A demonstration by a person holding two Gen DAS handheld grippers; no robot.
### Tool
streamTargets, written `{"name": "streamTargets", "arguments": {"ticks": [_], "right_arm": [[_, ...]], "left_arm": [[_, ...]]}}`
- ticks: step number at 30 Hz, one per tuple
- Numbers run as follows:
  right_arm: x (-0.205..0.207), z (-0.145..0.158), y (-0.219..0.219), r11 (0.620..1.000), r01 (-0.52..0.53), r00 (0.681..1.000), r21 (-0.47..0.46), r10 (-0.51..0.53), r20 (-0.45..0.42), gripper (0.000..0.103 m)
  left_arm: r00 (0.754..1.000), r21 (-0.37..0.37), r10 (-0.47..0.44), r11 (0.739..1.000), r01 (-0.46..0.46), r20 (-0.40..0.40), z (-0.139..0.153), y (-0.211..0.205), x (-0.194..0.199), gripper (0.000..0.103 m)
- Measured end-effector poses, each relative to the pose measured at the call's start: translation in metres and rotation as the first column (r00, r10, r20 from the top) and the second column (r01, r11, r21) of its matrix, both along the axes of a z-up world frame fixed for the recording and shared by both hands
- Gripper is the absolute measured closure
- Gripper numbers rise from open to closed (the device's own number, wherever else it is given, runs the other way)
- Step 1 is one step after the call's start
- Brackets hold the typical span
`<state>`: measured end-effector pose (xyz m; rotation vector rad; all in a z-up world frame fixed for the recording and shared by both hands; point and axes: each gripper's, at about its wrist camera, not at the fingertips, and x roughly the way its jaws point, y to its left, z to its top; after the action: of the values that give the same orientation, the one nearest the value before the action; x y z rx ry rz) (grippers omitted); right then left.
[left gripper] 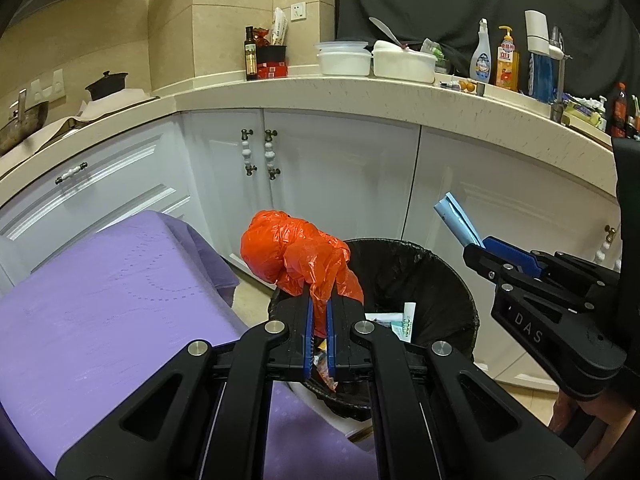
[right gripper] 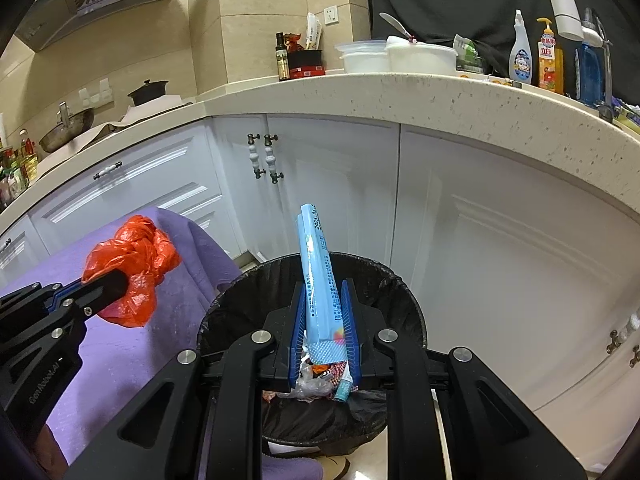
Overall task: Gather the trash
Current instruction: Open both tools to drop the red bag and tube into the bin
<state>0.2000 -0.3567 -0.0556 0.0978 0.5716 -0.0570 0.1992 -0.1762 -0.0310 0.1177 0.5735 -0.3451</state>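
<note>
**Orange plastic and blue carton held at the black-lined bin**

Purple cloth-covered table [left gripper: 100, 300] at far left, draped down beside the white cabinet doors [left gripper: 340, 184]. Just right of it, the left gripper [left gripper: 319, 316], blue-padded fingers [left gripper: 307, 332] pinched together on a crumpled orange plastic bag [left gripper: 296, 256], held at the near-left rim of the round bin with the black liner [left gripper: 420, 276]. Inside the bin: white and green packaging scraps [left gripper: 404, 320] and mixed wrappers. Further right, the right gripper [right gripper: 323, 320], clamped on a long light-blue printed carton [right gripper: 318, 272], tilted up and slightly left, directly over the bin's mouth. Behind, along the speckled beige countertop [left gripper: 360, 92] from left to right: dark pot [left gripper: 106, 86], dark oil bottle [left gripper: 251, 54], two white lidded tubs [left gripper: 344, 58], white spray bottle [left gripper: 481, 54], yellow pump bottle [left gripper: 507, 60]. In the right wrist view, the orange bag [right gripper: 132, 268] at left over the purple cloth, apart from the carton.
</note>
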Motion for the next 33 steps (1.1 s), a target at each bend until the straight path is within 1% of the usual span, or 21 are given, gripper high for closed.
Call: {"name": "streamTargets", "arguments": {"ticks": [5,9,15,20,22,24,28,29,30,33], "right_arm": [[0.009,-0.008,-0.002,1.000,-0.003,1.000,0.005,0.003,-0.024,0.084],[0.016,-0.015,-0.005,1.000,0.001,0.999,0.007,-0.001,-0.039,0.084],[0.027,-0.021,-0.012,1.000,0.016,0.999,0.011,-0.015,-0.047,0.084],[0.031,-0.024,-0.017,0.999,0.035,0.999,0.016,-0.034,-0.043,0.074],[0.032,-0.025,-0.019,0.999,0.038,0.998,0.018,-0.037,-0.042,0.069],[0.031,-0.026,-0.020,0.999,0.042,0.998,0.018,-0.042,-0.043,0.068],[0.030,-0.026,-0.024,0.999,0.047,0.998,0.017,-0.046,-0.046,0.066],[0.029,-0.026,-0.024,0.999,0.048,0.998,0.017,-0.048,-0.046,0.065],[0.029,-0.026,-0.025,0.999,0.050,0.998,0.017,-0.049,-0.046,0.065],[0.026,-0.025,-0.026,0.998,0.061,0.997,0.016,-0.060,-0.044,0.061]], "left_arm": [[1.000,0.015,-0.011,1.000,0.012,-0.018,-0.008,-0.008,0.008,0.098],[0.998,0.013,-0.015,1.000,0.015,-0.055,-0.016,-0.013,0.020,0.098],[0.998,0.022,-0.013,1.000,0.015,-0.068,-0.024,-0.021,0.030,0.098],[0.996,0.012,0.000,1.000,0.001,-0.094,-0.029,-0.023,0.041,0.095],[0.995,0.012,0.002,1.000,0.000,-0.098,-0.031,-0.024,0.043,0.087],[0.996,0.014,0.007,1.000,-0.005,-0.093,-0.031,-0.024,0.043,0.071],[0.996,0.010,0.010,1.000,-0.009,-0.092,-0.031,-0.025,0.044,0.065],[0.996,0.010,0.010,1.000,-0.009,-0.092,-0.031,-0.025,0.043,0.060],[0.996,0.010,0.012,1.000,-0.011,-0.089,-0.031,-0.025,0.044,0.052],[0.997,0.008,0.015,1.000,-0.014,-0.075,-0.028,-0.025,0.043,0.050]]}}
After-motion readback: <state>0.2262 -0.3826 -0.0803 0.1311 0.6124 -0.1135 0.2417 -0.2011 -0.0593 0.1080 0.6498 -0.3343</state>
